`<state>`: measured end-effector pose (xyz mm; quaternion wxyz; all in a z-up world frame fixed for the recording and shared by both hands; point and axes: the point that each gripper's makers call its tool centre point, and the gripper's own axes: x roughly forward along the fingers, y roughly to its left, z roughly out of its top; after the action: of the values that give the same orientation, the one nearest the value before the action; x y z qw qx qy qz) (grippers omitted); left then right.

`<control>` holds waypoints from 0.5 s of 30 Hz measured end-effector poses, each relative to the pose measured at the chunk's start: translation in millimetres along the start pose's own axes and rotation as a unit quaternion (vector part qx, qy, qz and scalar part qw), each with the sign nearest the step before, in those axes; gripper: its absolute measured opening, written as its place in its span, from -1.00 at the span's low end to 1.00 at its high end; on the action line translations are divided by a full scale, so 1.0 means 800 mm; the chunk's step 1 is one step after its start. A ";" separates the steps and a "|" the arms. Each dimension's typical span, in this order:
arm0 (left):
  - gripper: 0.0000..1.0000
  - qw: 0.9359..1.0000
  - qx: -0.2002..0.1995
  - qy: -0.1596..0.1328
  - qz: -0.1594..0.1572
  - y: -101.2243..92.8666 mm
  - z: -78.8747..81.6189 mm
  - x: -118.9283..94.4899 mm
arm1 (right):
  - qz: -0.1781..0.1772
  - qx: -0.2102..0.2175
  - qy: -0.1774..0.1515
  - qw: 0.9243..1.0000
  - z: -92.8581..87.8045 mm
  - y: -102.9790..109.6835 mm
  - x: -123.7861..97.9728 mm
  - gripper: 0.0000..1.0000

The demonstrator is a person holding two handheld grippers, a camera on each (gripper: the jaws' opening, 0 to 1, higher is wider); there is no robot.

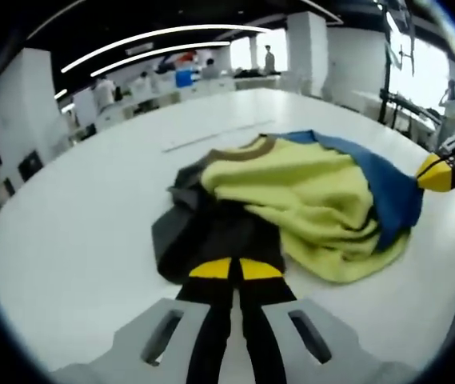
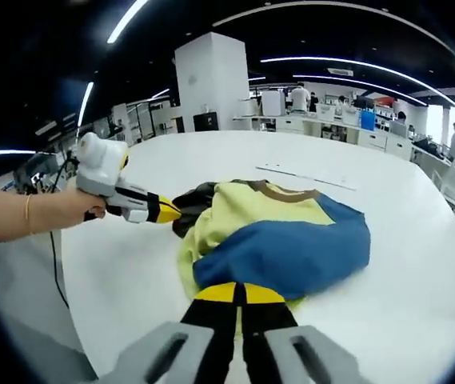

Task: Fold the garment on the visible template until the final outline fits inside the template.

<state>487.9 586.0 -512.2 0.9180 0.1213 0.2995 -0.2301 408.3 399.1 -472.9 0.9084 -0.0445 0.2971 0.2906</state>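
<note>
A crumpled sweater lies on the round white table. Its body is yellow-green with a brown collar, one blue sleeve and one dark grey sleeve. My left gripper has its jaws together on the near edge of the dark sleeve; it enters the right gripper view from the left, touching the dark sleeve. My right gripper is shut on the near edge of the blue sleeve. In the left gripper view it holds that sleeve's drawn-out corner.
A thin pale line is marked on the table beyond the sweater, also seen as a line. A person's hand holds the left gripper. The table edge runs close on the near left. Desks and people stand far behind.
</note>
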 end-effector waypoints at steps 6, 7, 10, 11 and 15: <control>-1.00 1.000 -0.002 0.001 0.007 0.008 -0.001 -0.007 | -0.001 -0.003 0.006 1.000 -0.004 -0.002 -0.004 -1.00; -1.00 1.000 -0.002 0.000 0.010 0.010 -0.001 -0.009 | -0.006 -0.005 0.003 1.000 -0.001 -0.007 -0.007 -1.00; -1.00 1.000 -0.003 -0.001 0.013 0.016 0.000 -0.014 | -0.012 -0.008 -0.003 1.000 0.007 -0.017 -0.014 -1.00; -1.00 1.000 -0.002 -0.001 0.015 0.019 0.000 -0.016 | -0.016 -0.008 -0.005 1.000 0.011 -0.023 -0.018 -1.00; -1.00 1.000 0.003 0.001 0.023 0.028 -0.001 -0.022 | -0.044 -0.023 -0.009 0.999 0.019 -0.052 -0.027 -1.00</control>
<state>485.6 612.2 -500.3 0.9222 0.1308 0.2973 -0.2099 425.1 357.5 -452.0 0.9218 -0.0752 0.2797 0.2577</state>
